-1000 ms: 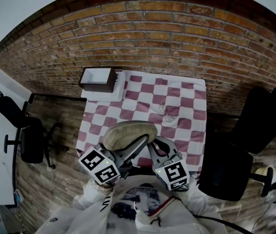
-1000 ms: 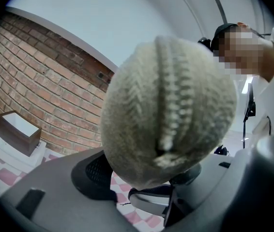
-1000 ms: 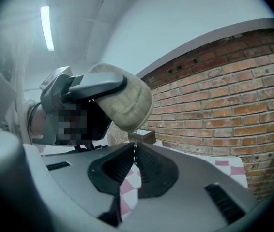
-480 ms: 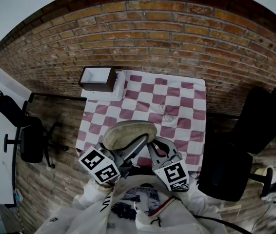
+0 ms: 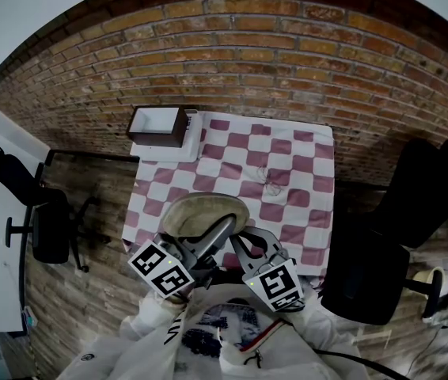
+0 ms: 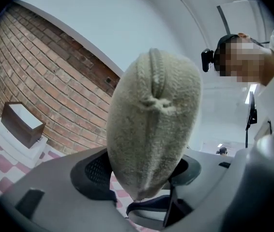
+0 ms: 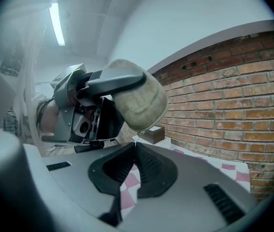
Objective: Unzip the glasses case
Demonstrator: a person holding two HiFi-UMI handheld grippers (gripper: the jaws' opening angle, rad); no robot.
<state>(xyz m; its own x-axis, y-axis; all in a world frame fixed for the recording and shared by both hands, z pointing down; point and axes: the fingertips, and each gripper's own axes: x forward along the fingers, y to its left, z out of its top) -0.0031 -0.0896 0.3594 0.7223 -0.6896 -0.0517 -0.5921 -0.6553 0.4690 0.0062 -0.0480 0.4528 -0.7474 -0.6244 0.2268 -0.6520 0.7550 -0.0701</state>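
Note:
The beige knitted glasses case (image 5: 200, 214) is held in the air above the near edge of the table. My left gripper (image 5: 210, 238) is shut on its lower end, and in the left gripper view the case (image 6: 151, 129) stands upright between the pads with its zip seam facing the camera. My right gripper (image 5: 237, 237) meets the case from the right. In the right gripper view the jaws (image 7: 136, 145) are shut on a thin zipper pull that hangs from the case (image 7: 139, 103).
The table with a pink and white checked cloth (image 5: 287, 165) lies ahead, with a small pair of glasses (image 5: 269, 178) at its middle. A brown open box (image 5: 158, 127) sits on a white base at its far left corner. Black chairs stand at the right (image 5: 414, 204) and the left (image 5: 46, 224).
The case and both grippers have shifted slightly to the left in the head view. Both grips look the same.

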